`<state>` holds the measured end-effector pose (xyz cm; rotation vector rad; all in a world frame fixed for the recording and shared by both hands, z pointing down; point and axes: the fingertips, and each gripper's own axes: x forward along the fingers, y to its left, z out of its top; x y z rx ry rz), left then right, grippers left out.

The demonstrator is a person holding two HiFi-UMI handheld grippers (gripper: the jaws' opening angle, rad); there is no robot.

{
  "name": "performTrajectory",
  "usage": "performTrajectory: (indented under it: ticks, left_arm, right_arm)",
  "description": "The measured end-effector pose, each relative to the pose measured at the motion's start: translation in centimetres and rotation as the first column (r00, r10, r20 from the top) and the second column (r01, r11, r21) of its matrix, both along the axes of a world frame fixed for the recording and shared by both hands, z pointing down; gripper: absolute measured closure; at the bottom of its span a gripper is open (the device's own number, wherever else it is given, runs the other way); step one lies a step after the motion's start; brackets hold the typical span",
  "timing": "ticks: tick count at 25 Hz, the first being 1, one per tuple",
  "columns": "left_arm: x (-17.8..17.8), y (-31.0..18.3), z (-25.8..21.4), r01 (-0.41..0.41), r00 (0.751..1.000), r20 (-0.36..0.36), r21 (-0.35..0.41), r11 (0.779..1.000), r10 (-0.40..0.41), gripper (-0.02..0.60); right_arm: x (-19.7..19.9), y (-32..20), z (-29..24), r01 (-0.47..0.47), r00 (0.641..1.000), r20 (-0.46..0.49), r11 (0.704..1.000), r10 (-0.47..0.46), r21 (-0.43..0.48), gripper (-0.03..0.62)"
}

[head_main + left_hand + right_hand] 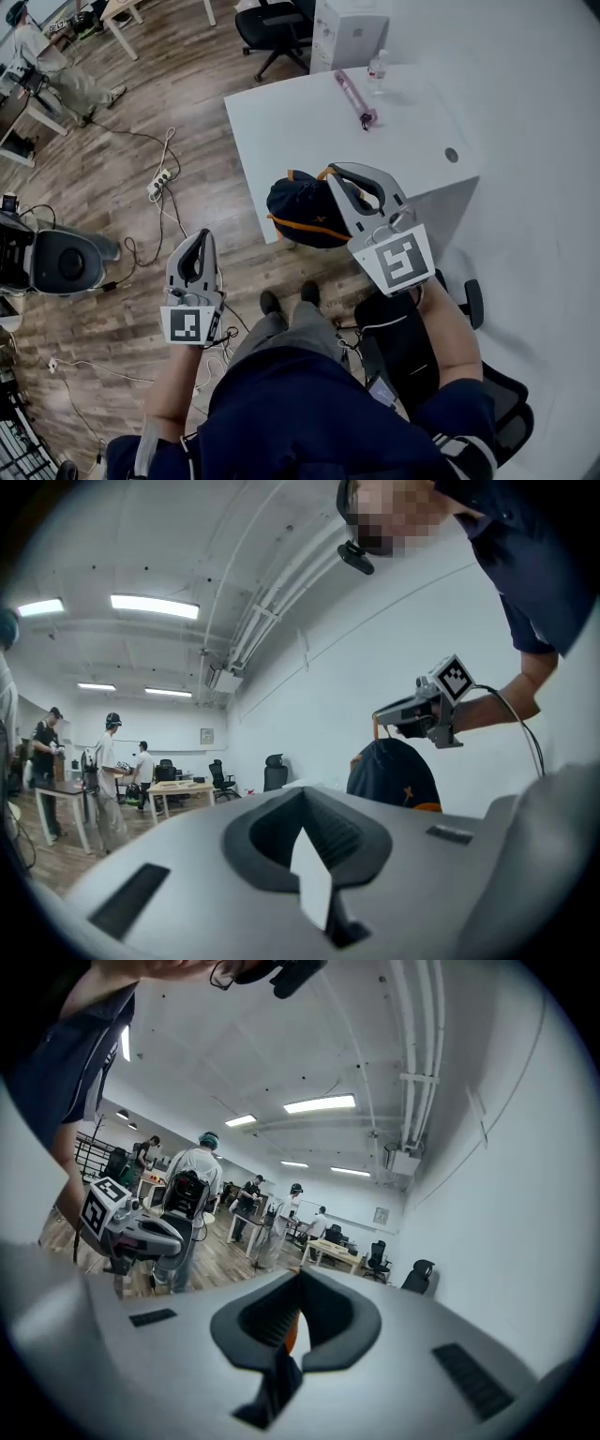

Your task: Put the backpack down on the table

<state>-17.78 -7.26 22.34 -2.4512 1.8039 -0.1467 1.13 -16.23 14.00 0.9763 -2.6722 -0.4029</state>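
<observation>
Two tools: right tool (336,176) clamps one backpack (300,211) (orange strap (292,1333)); left tool (200,234) together.

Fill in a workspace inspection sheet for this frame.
Surface: white table; backpack not set down on it yet.
Job's things: dark backpack with orange trim hangs from right tongs at the table's near edge.
Clutter: pink object and water bottle on the table's far side.
Grippers: right tongs shut on the backpack's orange strap; left tongs shut, empty.
Cables: power strip and cords on floor.
Surroundings: office chair, person far off.
</observation>
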Motion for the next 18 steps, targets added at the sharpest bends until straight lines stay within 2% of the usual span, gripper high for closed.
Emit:
performTrajectory:
  ticks: [5, 10, 14, 18]
  left_arm:
    - [-0.9, -1.1, 0.0, 0.085, 0.996, -0.009, -0.011, 0.996, -0.085, 0.577]
    - [-1.1, -2.4, 0.1, 0.13, 0.991, -0.006, -0.014, 0.991, -0.131, 0.578]
    - [-2.1, -3.0, 0.8, 0.194, 0.981, -0.004, -0.07, 0.979, -0.195, 0.577]
    - [-2.4, -3.1, 0.5, 0.185, 0.983, -0.007, -0.035, 0.982, -0.185, 0.577]
  right_arm:
    - [-0.5, -3.6, 0.3, 0.04, 0.999, -0.019, 0.999, -0.04, -0.009, 0.595]
    - [-0.7, -8.0, 1.1, 0.047, 0.998, -0.034, 0.999, -0.048, -0.022, 0.595]
    - [-1.9, -10.9, 1.3, 0.079, 0.996, -0.045, 0.997, -0.08, -0.022, 0.595]
    - [-2.8, -13.4, 1.8, 0.096, 0.992, -0.074, 0.995, -0.098, -0.029, 0.595]
